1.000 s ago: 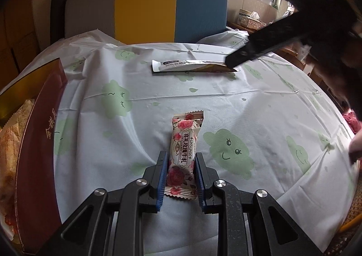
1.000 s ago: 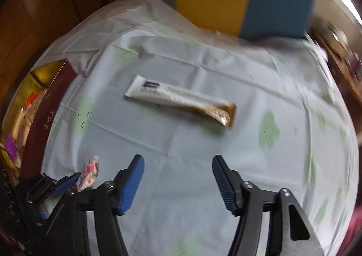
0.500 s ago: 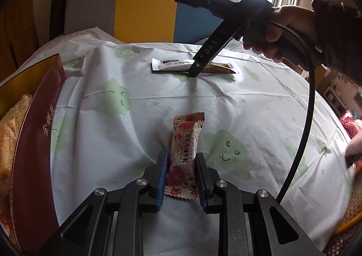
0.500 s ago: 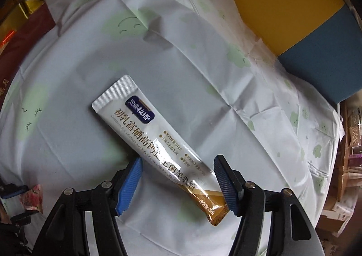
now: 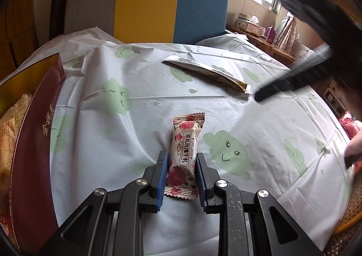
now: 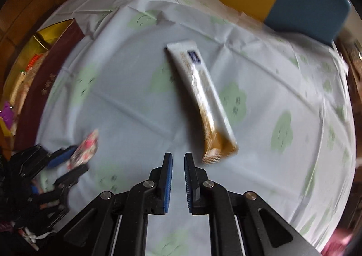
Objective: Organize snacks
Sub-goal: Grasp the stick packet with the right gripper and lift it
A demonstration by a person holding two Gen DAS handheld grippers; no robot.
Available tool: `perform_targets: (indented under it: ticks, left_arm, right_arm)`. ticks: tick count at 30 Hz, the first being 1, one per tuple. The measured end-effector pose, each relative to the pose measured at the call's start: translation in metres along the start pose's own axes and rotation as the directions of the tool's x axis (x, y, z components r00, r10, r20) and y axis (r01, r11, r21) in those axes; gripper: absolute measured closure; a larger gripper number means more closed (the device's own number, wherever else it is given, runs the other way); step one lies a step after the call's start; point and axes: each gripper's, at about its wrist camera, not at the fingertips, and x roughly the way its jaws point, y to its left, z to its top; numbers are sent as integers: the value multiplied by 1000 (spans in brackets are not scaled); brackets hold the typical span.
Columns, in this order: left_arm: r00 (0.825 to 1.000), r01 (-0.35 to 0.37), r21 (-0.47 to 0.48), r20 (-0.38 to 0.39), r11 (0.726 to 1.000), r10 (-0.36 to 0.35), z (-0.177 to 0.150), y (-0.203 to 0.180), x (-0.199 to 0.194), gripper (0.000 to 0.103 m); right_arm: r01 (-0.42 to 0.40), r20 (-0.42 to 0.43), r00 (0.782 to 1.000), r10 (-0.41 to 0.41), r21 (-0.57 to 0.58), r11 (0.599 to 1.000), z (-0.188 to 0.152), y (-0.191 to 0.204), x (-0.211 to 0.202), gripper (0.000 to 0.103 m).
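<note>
A rose-print candy packet (image 5: 184,156) lies on the cloud-print tablecloth (image 5: 126,133), and my left gripper (image 5: 181,158) is shut on its near half. The same gripper (image 6: 65,160) and candy (image 6: 87,147) appear blurred at the left of the right wrist view. A long white and gold sachet (image 6: 201,97) lies loose on the cloth, also visible as the sachet (image 5: 203,70) at the far middle. My right gripper (image 6: 178,158) hovers just left of the sachet's gold end, its jaws closing to a thin slit with nothing between them. In the left wrist view the right gripper (image 5: 260,97) is a blurred dark bar.
A dark red box (image 5: 34,142) with a gold lining stands at the table's left edge with several snacks inside; the box (image 6: 56,56) also shows from above. A grey, yellow and blue chair back (image 5: 147,9) rises behind the table. A fingertip (image 5: 353,147) rests at the right edge.
My right gripper's jaws closed from wide to nearly touching and drew back from the sachet without it. The sachet's gold end swung nearer. The left gripper and candy stayed put.
</note>
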Motion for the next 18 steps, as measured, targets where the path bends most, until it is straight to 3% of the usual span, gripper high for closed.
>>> perform_targets:
  ticks: [3,5,9,11,18]
  left_arm:
    - [1000,-6,5,-2,1000,6,1,-1,0,78]
    - [1000,-12,11,-2,1000,13,1,-2,0,78]
    - [1000,-14,13,-3,1000,14,1,-3,0,78]
    - [1000,-16,15,-3,1000,16,1,-3,1,78]
    - [1000,-8,10,-1,1000,8,1,-2,1,78]
  right_arm:
    - [2,43,999,-4,42,999,-23,4,-8,91]
    - [30,87,996,-34,51,998,-24,0,-13,63]
    - [34,146,988,-53,130,991,-1,-22,-11,54]
    - [45,157,985,-65,131,990,12,-24,-9,42]
    - [15,93,995,-26,119,993,52,-33,37,42]
